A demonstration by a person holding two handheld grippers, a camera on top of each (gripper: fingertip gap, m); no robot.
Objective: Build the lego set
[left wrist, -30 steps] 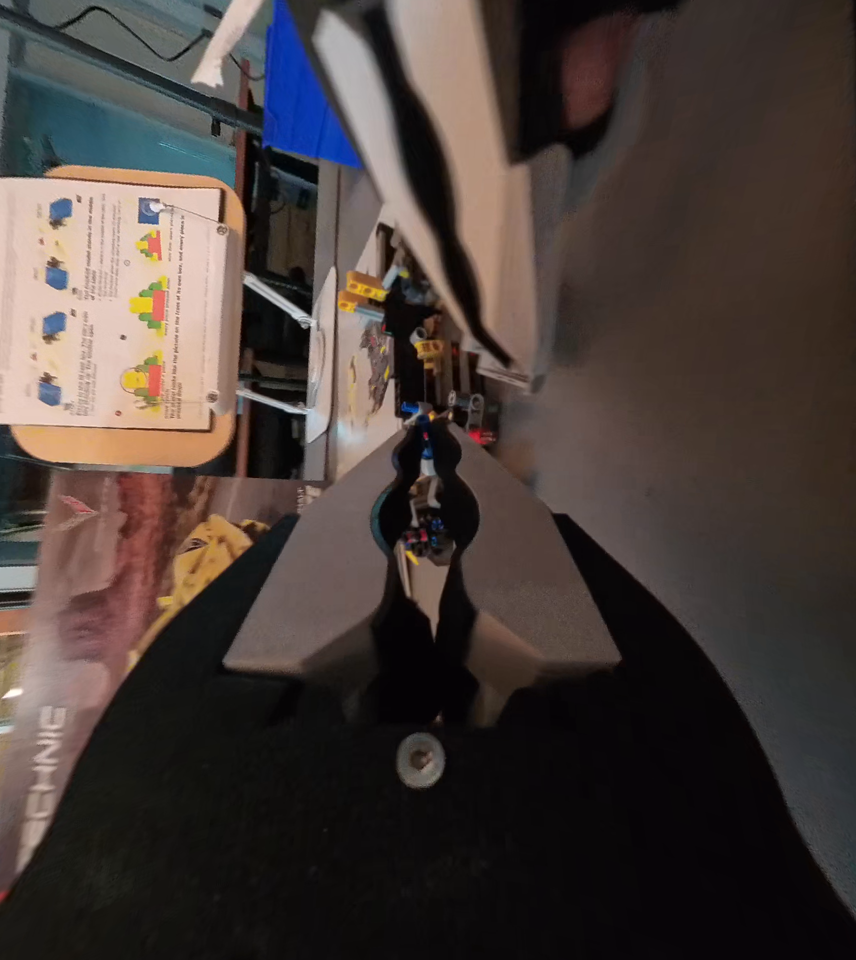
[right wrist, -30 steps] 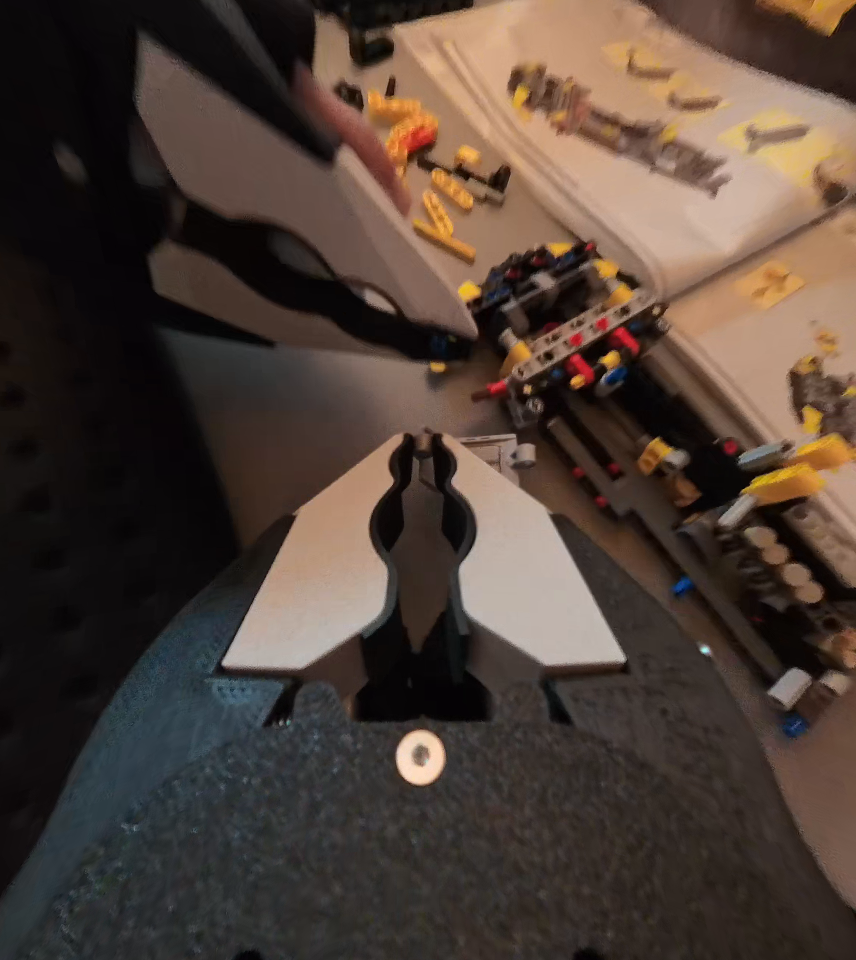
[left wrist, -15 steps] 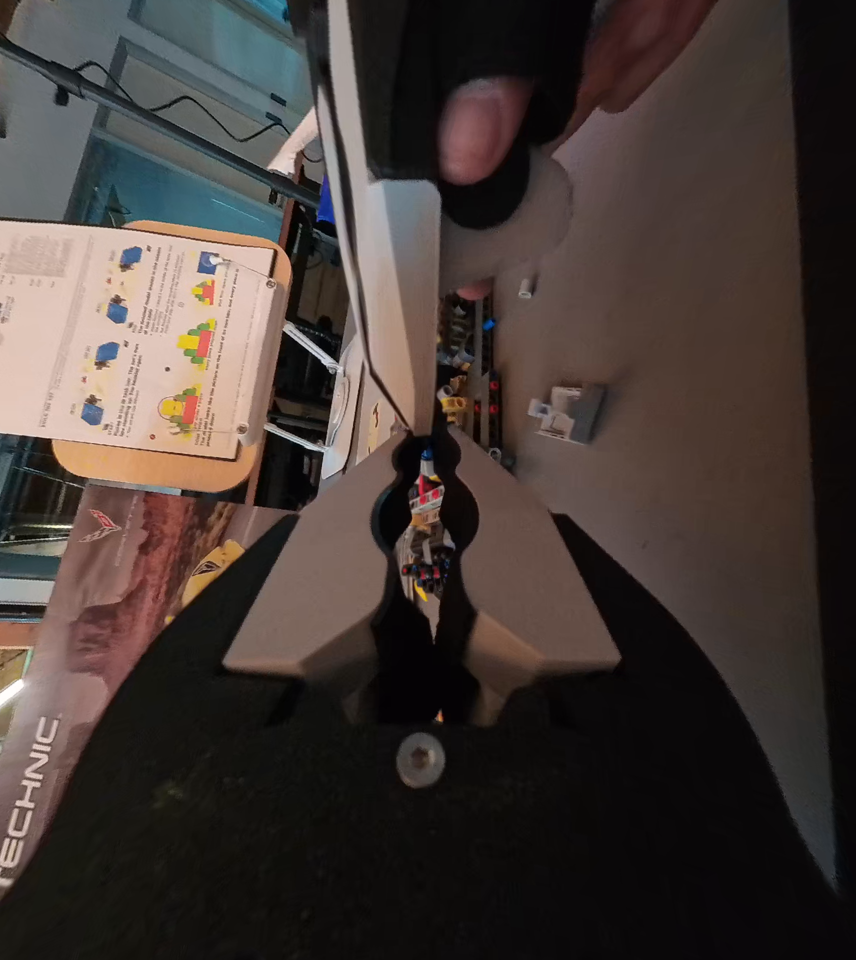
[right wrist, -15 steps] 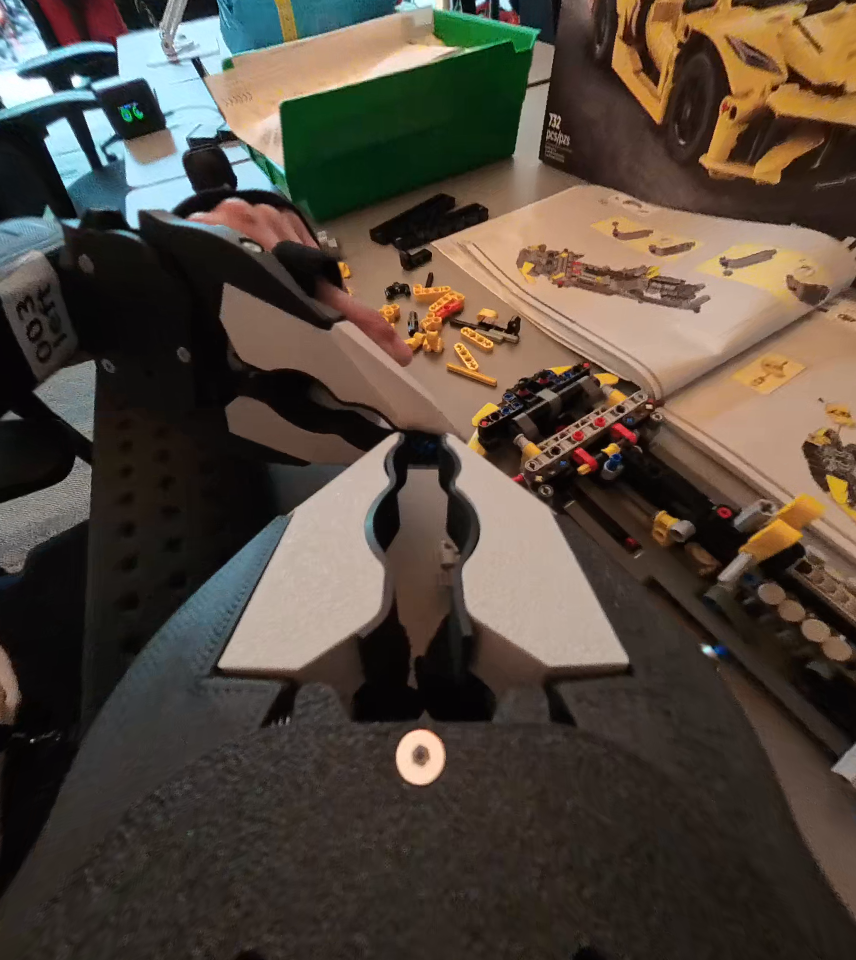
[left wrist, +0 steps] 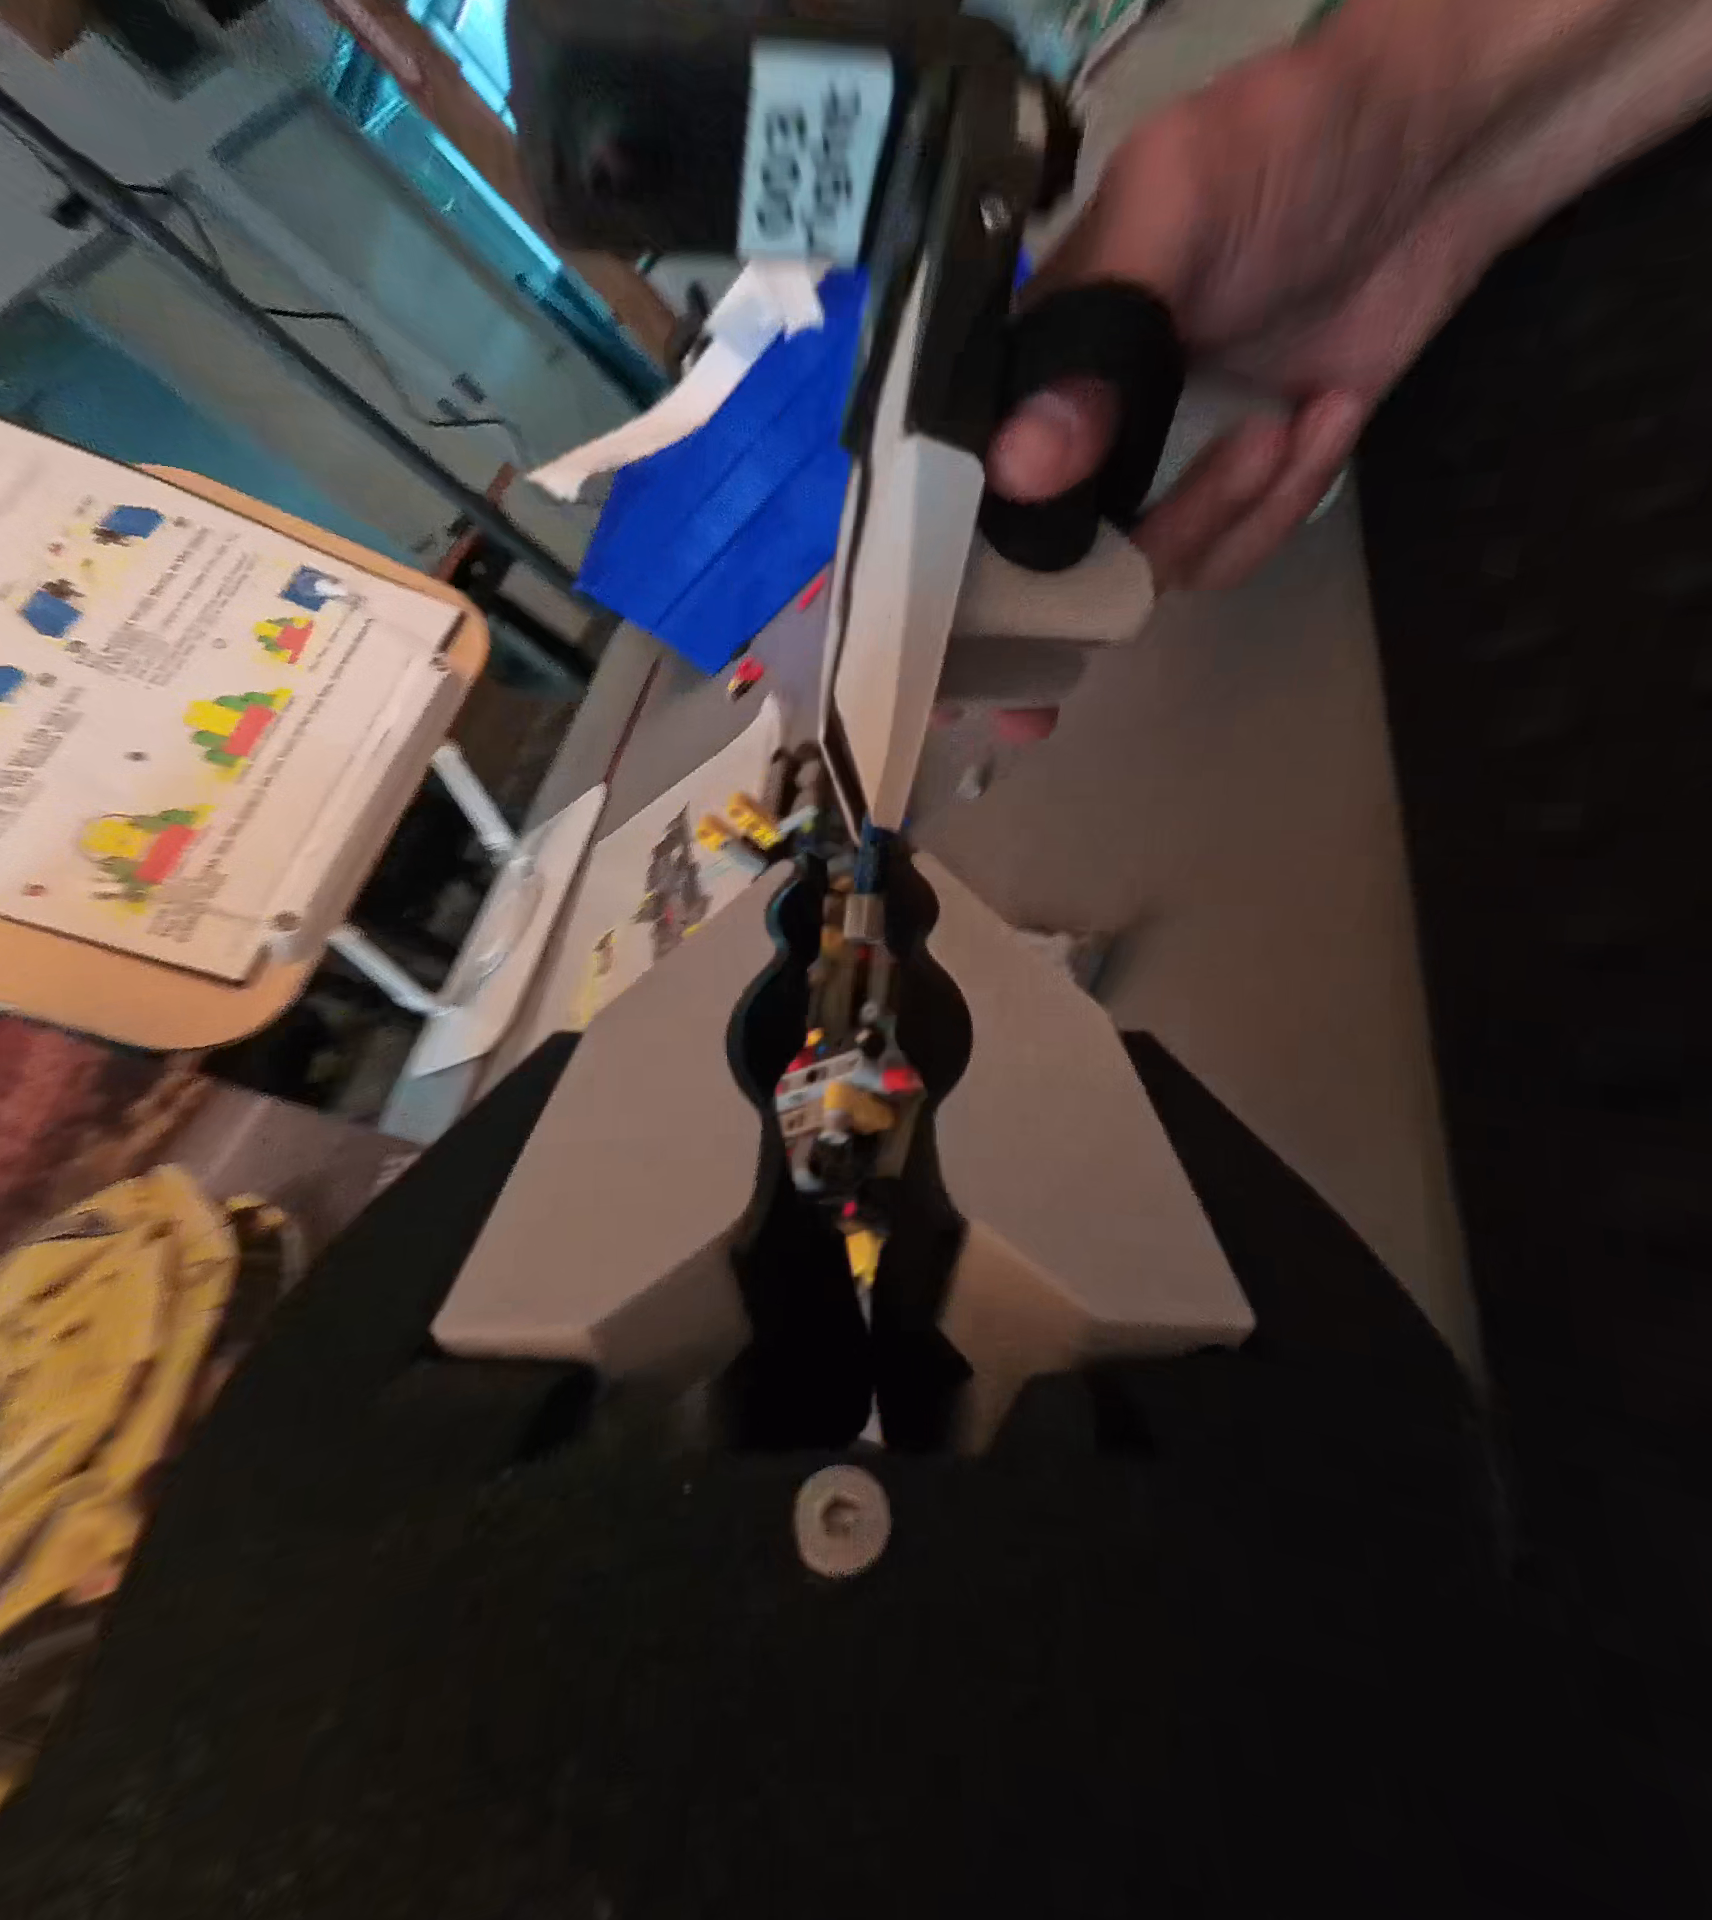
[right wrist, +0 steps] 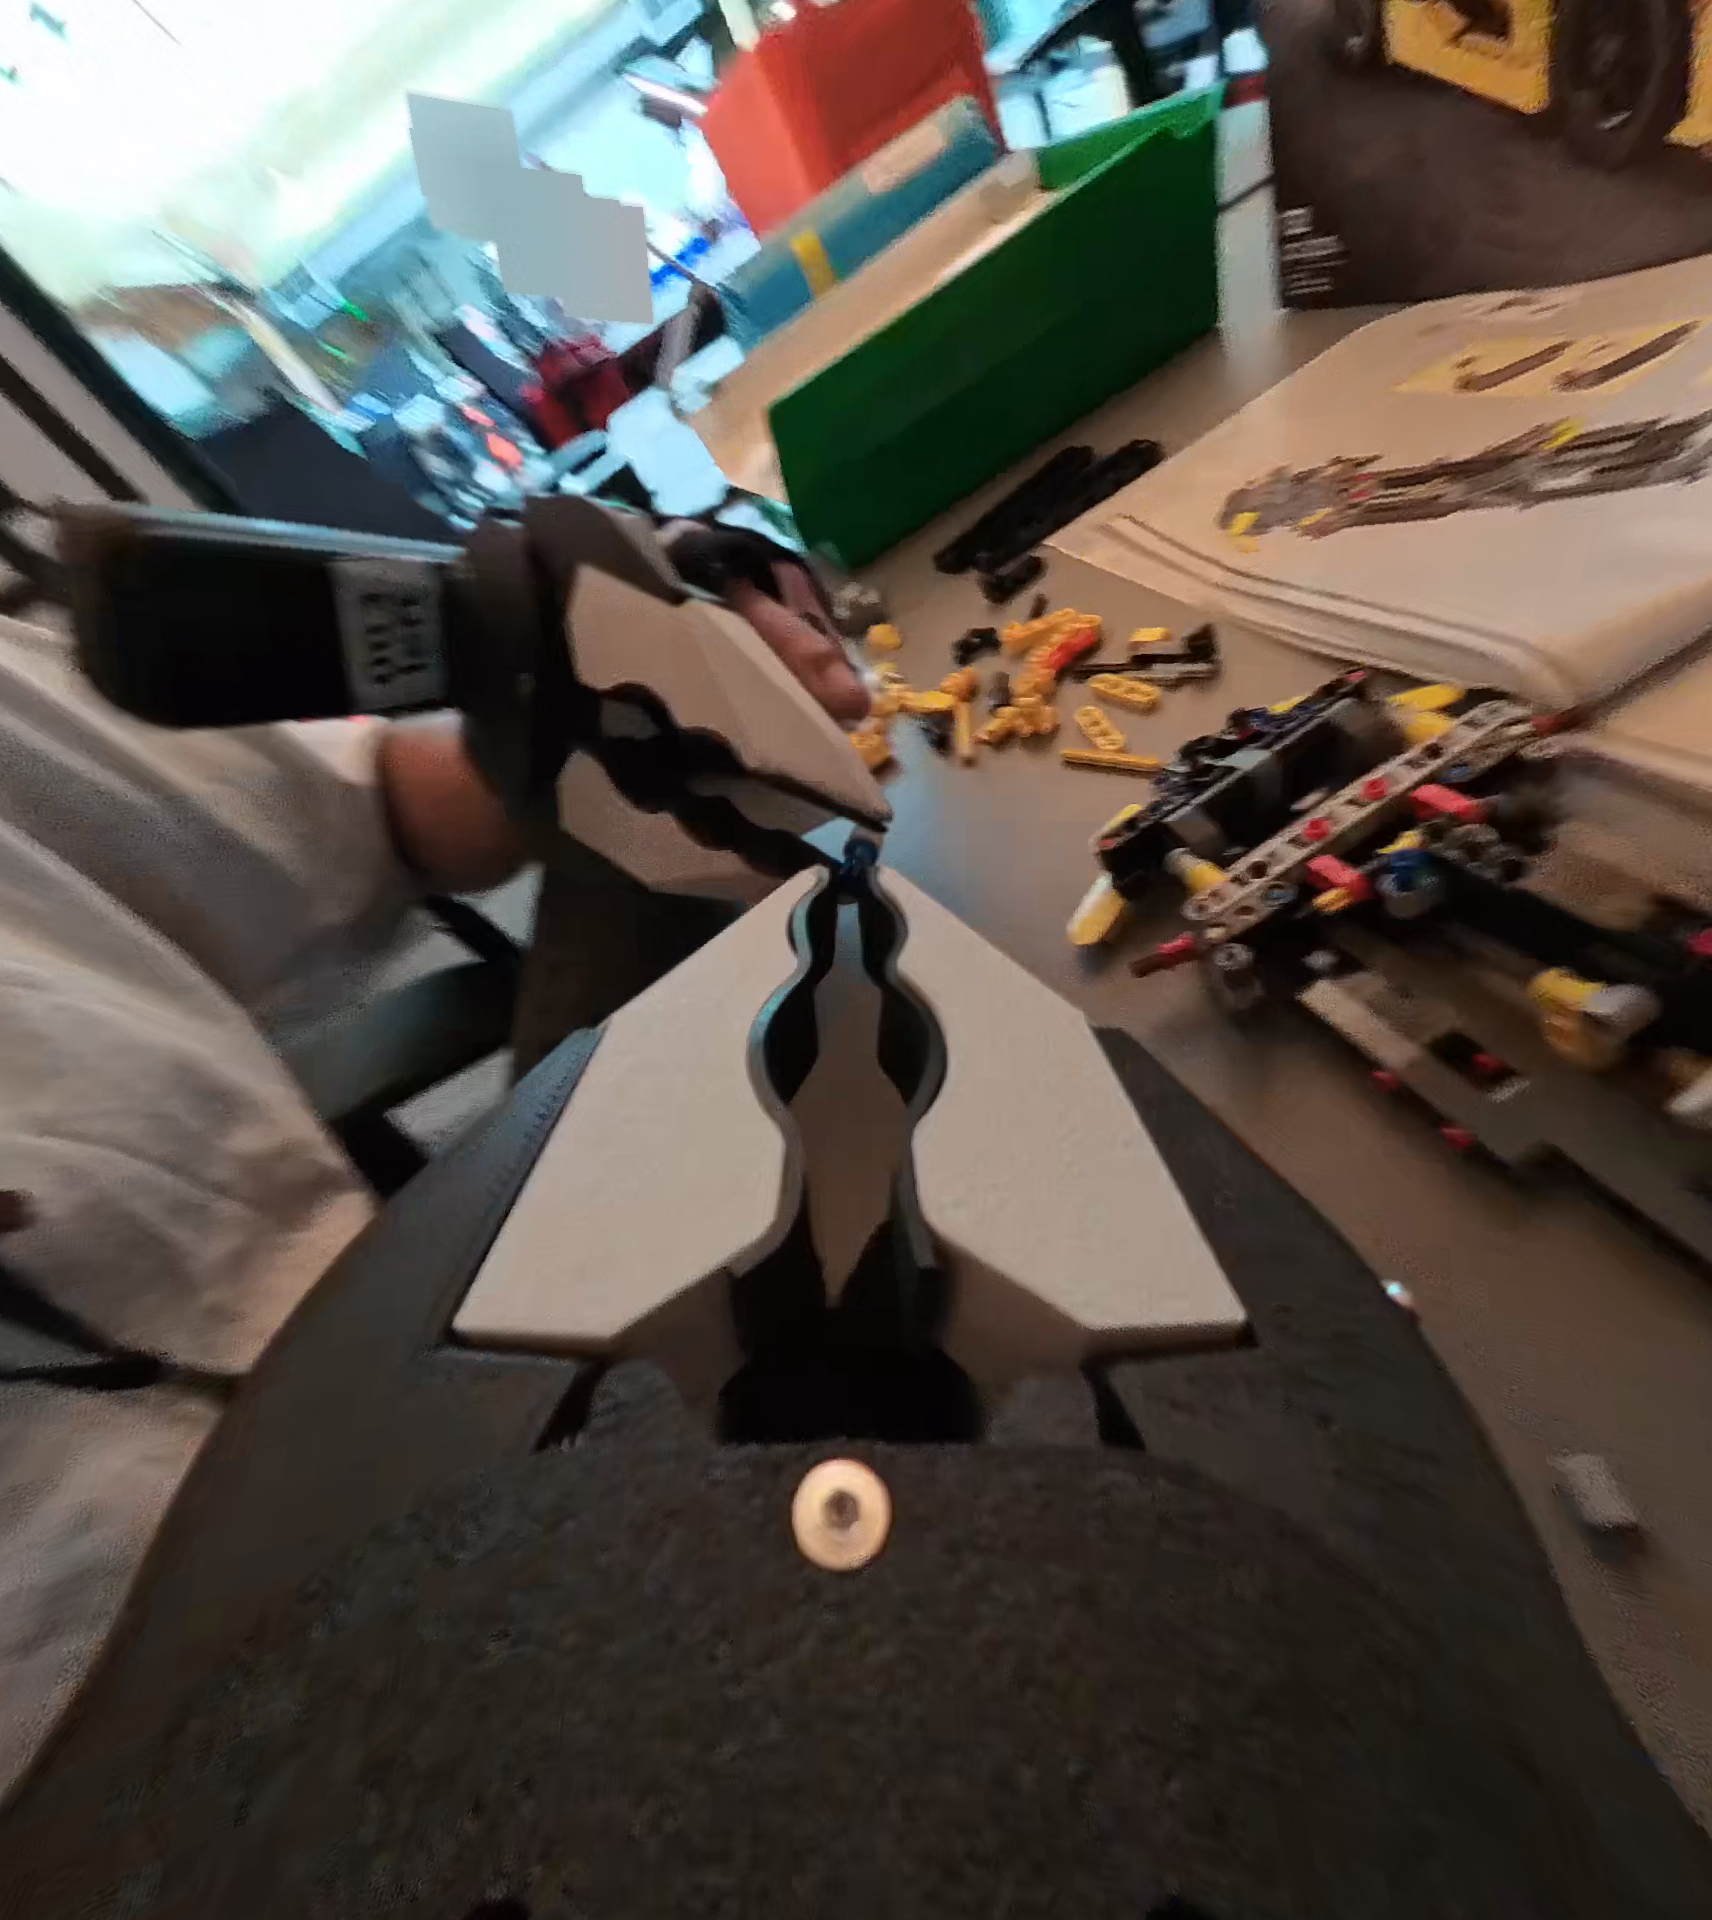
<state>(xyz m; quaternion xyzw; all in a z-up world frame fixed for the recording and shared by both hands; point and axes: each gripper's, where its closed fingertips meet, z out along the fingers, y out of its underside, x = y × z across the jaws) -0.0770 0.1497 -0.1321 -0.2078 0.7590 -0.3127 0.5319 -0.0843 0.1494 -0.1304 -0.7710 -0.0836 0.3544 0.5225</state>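
While both tools meet tip to tip above the tabletop (right wrist: 1018,821), the left hand-held gripper (right wrist: 857,831) and right hand-held gripper (right wrist: 850,883) each pinch a small blue pin (right wrist: 860,854), jaws nearly closed; the lego chassis (right wrist: 1351,831) lies beside the booklet (right wrist: 1454,520).

Left gripper (left wrist: 857,868): grey wavy-edged fingers, black textured body, silver screw; white sleeve (right wrist: 104,883).

Writing is showing in several spots, none copied here:

- Printed lines running along an instruction sheet (left wrist: 135,717) at 9 o'clock, left view.
- Marks sitting on a white tag (left wrist: 810,156) at 12 o'clock.
- Right view: lettering blurring on the box (right wrist: 1517,145) at 1 o'clock.
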